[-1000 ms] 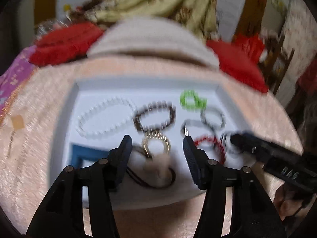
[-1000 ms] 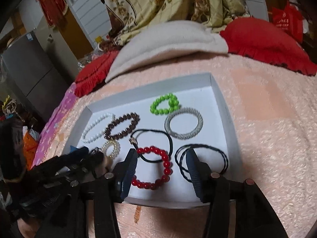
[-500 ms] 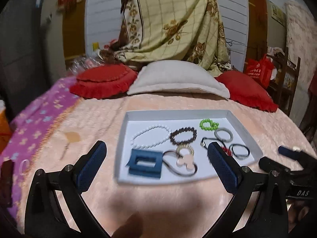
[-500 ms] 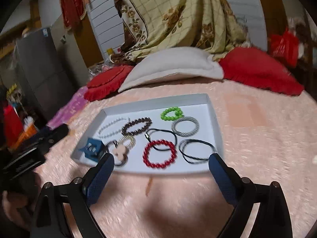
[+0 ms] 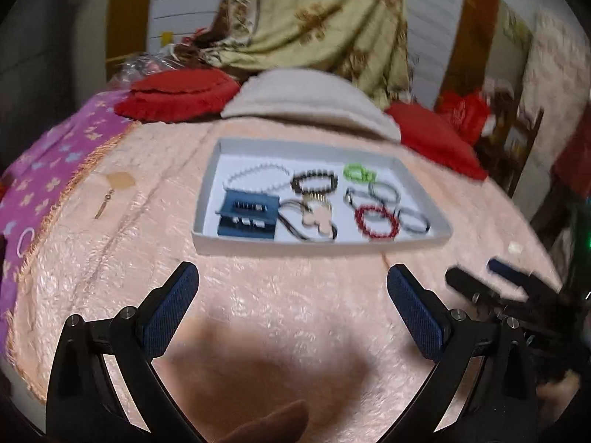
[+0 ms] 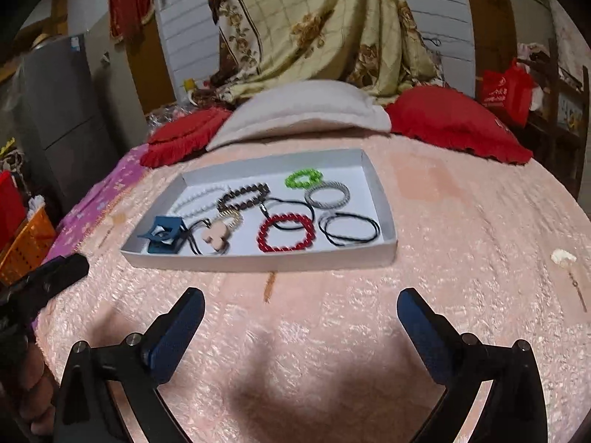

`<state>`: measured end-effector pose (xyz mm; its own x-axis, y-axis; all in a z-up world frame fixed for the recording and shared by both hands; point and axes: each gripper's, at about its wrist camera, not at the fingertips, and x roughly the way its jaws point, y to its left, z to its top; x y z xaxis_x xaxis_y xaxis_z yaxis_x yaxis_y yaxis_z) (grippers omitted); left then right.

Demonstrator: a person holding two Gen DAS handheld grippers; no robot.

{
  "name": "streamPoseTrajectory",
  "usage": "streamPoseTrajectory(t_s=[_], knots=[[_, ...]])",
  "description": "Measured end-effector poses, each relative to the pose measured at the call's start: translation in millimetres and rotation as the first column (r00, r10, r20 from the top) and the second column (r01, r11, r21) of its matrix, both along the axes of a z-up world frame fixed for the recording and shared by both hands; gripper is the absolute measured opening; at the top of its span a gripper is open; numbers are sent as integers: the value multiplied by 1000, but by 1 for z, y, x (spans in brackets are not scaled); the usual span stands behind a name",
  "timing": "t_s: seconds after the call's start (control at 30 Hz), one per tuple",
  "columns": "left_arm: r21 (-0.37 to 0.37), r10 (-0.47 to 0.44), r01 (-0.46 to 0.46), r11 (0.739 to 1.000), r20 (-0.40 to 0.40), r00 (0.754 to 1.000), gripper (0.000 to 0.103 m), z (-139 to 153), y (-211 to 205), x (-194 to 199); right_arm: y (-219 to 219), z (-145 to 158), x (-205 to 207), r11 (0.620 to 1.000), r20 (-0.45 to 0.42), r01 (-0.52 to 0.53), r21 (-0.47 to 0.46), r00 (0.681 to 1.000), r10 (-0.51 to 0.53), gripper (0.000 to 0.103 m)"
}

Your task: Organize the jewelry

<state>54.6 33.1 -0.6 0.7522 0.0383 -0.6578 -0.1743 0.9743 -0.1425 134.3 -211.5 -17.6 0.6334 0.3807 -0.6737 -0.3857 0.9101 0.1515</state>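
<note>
A white tray (image 6: 258, 263) lies on the pink blanket and holds the jewelry: a red bead bracelet (image 6: 263, 237), a green one (image 6: 292, 183), a silver one (image 6: 325, 205), a brown bead bracelet (image 6: 236, 194), a pearl strand (image 6: 192, 203), black cords (image 6: 349, 240), a peach pendant (image 6: 218, 237) and a blue ring box (image 6: 162, 237). My left gripper (image 5: 291, 271) hangs open in front of the tray's near rim (image 5: 207, 238), with nothing between its fingers. My right gripper (image 6: 301, 293) is likewise open and empty, short of the tray. Neither one touches the tray.
Two red cushions (image 6: 454, 122) and a beige pillow (image 6: 303, 110) lie behind the tray. A purple sheet (image 5: 40, 177) covers the bed's left side. An orange basket (image 6: 26, 243) stands at the left. A small white scrap (image 6: 563, 256) lies on the blanket at the right.
Both grippers have drawn back from over the tray to the blanket in front of it. Their jaws have spread from partly closed to wide open, holding nothing.
</note>
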Motion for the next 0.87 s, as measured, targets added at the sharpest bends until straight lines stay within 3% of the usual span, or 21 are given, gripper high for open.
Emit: streamPoseTrajectory(t_s=[0.13, 0.27, 0.7, 0.87], knots=[[-13, -38, 37, 999, -49, 998, 102, -11, -9, 9, -2, -5, 4, 999, -18, 20, -37, 1000, -21, 103], [26, -16, 18, 1000, -69, 998, 102, -18, -15, 13, -1, -7, 4, 997, -12, 29, -75, 999, -30, 103], [36, 43, -41, 999, -75, 996, 102, -20, -8, 13, 10, -8, 3, 991, 10, 5, -131, 1000, -4, 103], [104, 81, -74, 992, -62, 995, 102, -19, -10, 10, 12, -8, 2, 990, 18, 0, -139, 1000, 3, 103]])
